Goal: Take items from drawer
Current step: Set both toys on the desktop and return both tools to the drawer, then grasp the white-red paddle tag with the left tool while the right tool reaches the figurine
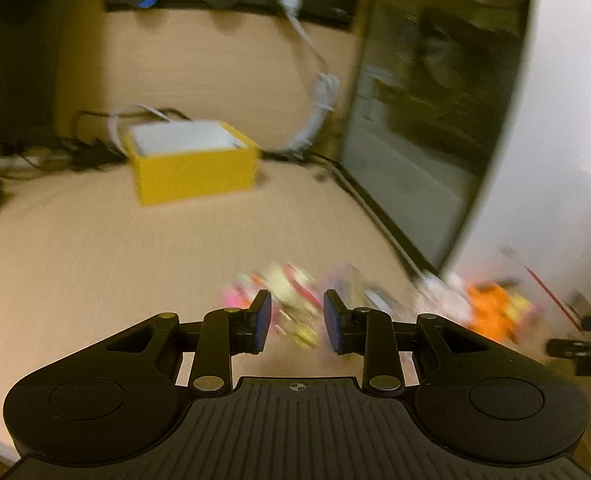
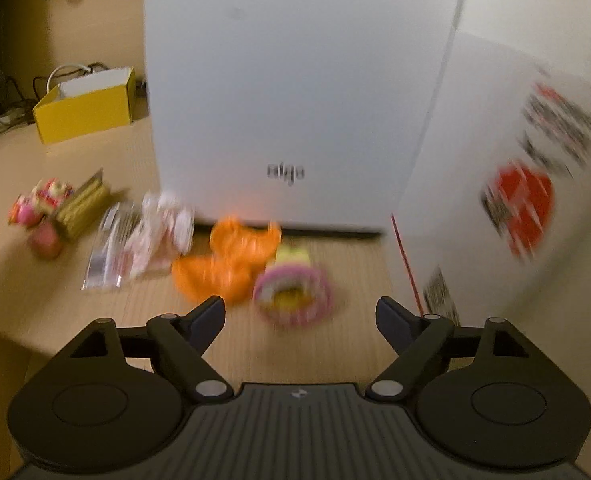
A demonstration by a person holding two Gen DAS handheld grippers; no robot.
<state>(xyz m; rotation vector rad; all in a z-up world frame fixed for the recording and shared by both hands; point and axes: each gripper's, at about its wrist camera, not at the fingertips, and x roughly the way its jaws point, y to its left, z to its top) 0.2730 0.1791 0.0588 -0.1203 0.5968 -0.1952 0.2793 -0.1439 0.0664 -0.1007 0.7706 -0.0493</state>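
Both views are motion-blurred. Small colourful packets lie on the wooden desk [image 2: 335,256] in front of a white computer case [image 2: 295,100]. In the right wrist view I see a pink and red packet [image 2: 41,200], a gold packet [image 2: 83,204], a clear wrapper [image 2: 109,248], a white and pink packet [image 2: 161,228], an orange item [image 2: 227,260] and a round pink and yellow item [image 2: 291,288]. My right gripper [image 2: 299,316] stands wide open just short of the round item. My left gripper [image 1: 297,320] is open, its pads above the pink and red packet [image 1: 287,292]. No drawer shows.
A yellow open box [image 1: 193,164] sits at the back of the desk, with cables and a power strip [image 1: 7,160] behind it. The case's dark glass side panel [image 1: 427,120] walls off the right. The other gripper [image 1: 583,344] shows at the right edge.
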